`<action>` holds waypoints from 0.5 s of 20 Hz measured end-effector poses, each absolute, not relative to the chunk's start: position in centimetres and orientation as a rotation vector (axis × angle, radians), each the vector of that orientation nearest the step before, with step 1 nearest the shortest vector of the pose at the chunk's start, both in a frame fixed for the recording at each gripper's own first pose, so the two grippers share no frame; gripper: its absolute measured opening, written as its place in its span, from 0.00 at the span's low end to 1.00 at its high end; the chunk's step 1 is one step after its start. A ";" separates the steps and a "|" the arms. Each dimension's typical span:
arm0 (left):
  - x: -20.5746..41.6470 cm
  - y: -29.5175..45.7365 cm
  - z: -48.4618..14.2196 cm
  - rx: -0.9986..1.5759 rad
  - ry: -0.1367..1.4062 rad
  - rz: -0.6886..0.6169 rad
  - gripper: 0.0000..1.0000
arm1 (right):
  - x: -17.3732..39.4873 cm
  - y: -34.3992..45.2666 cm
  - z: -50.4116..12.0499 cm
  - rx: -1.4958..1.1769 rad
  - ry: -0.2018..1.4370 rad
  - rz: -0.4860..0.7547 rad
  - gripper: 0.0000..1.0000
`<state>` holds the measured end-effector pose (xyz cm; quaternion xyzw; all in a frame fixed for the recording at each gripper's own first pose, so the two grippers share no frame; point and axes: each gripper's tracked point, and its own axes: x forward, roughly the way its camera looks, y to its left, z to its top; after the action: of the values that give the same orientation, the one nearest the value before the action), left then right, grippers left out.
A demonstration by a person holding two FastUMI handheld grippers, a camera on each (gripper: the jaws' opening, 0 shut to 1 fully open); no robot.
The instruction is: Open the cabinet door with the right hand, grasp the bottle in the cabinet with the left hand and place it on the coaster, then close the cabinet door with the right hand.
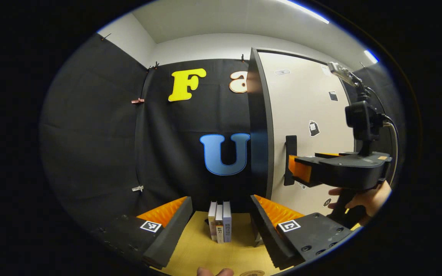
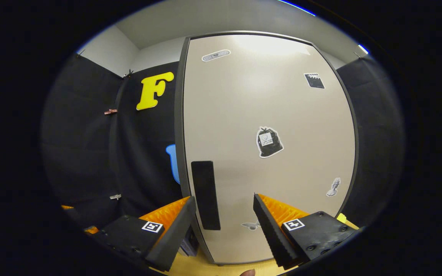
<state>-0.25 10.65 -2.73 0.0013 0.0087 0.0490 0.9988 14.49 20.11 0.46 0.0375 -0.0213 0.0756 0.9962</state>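
The cabinet (image 1: 261, 126) stands on the right of the left gripper view, its beige door (image 2: 267, 126) shut, so the inside is hidden. A black vertical handle (image 2: 205, 195) sits near the door's left edge. My right gripper (image 2: 223, 214) is open just in front of the door, and the handle lies between its fingers, closer to the left one. In the left gripper view a hand holds that right gripper (image 1: 301, 168) at the handle (image 1: 291, 159). My left gripper (image 1: 221, 214) is open and holds nothing, low over the wooden table (image 1: 198, 249). A round coaster's rim (image 1: 251, 273) peeks in at the bottom edge.
Three upright books (image 1: 220, 226) stand on the table left of the cabinet, straight ahead of my left gripper. Black cloth walls close the back and left. A fingertip (image 1: 215, 272) shows at the bottom edge.
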 end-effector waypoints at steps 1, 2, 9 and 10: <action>-0.2 10.9 -2.9 0.000 0.019 0.098 0.95 | 15.2 20.4 0.4 0.076 -0.044 0.145 0.97; -0.1 11.1 -2.9 0.000 0.019 0.102 0.95 | 15.7 21.0 0.3 0.081 -0.047 0.145 0.96; -0.1 11.7 -3.7 -0.019 0.032 0.121 0.95 | 19.1 22.7 -0.7 0.037 -0.042 0.126 0.41; -0.3 11.6 -3.7 -0.022 0.033 0.121 0.95 | 17.2 22.8 -0.3 0.020 -0.045 0.127 0.31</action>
<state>-0.32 11.64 -3.67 -0.0110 0.0163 0.0604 0.9980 17.17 22.80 -0.31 0.0100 -0.0227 0.0633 0.9977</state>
